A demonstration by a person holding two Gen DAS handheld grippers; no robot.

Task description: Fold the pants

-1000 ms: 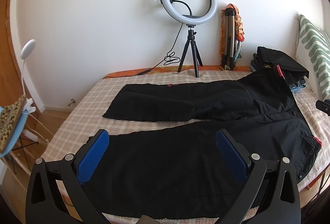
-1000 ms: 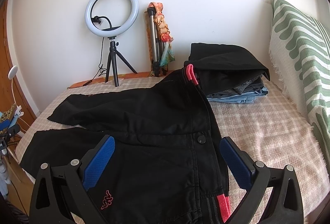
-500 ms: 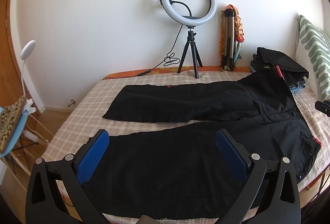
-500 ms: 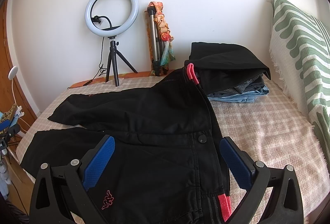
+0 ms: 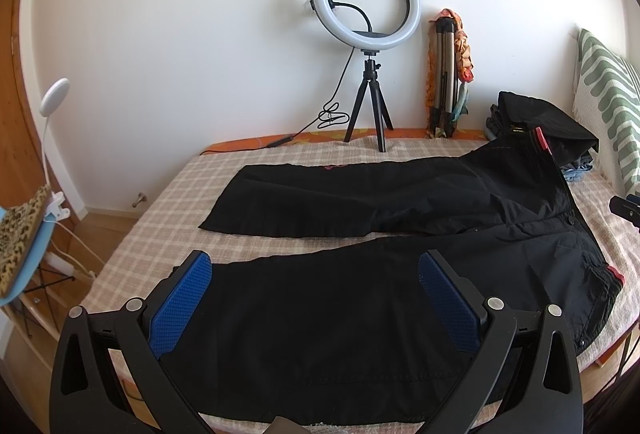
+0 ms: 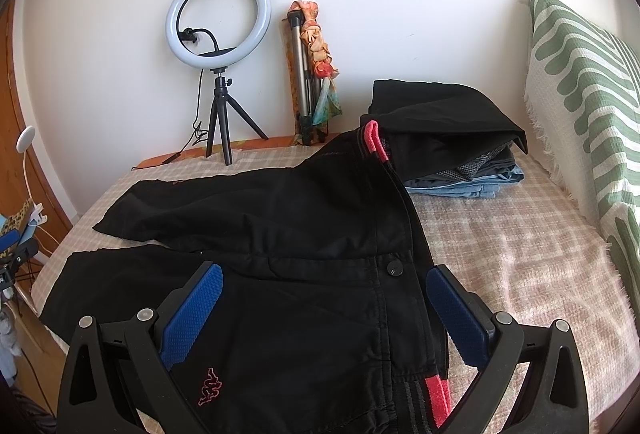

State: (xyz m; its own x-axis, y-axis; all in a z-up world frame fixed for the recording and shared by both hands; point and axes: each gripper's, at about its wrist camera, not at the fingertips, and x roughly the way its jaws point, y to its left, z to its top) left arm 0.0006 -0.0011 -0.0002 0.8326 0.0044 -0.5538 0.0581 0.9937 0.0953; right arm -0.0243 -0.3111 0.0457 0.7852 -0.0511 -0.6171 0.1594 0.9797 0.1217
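Black pants point(image 5: 360, 234) with red trim lie spread flat on the checked bed, legs to the left, waist to the right. They also show in the right wrist view point(image 6: 280, 234). My left gripper point(image 5: 316, 274) is open and empty, hovering over the near leg. My right gripper point(image 6: 324, 298) is open and empty, hovering over the waist near the button point(image 6: 395, 267) and red waistband trim point(image 6: 438, 394).
A stack of folded clothes point(image 6: 448, 146) sits at the back right by a green striped pillow point(image 6: 584, 106). A ring light on a tripod point(image 5: 366, 46) and a folded tripod point(image 5: 446, 74) stand at the wall. A lamp and chair point(image 5: 24, 202) are left of the bed point(image 5: 160, 218).
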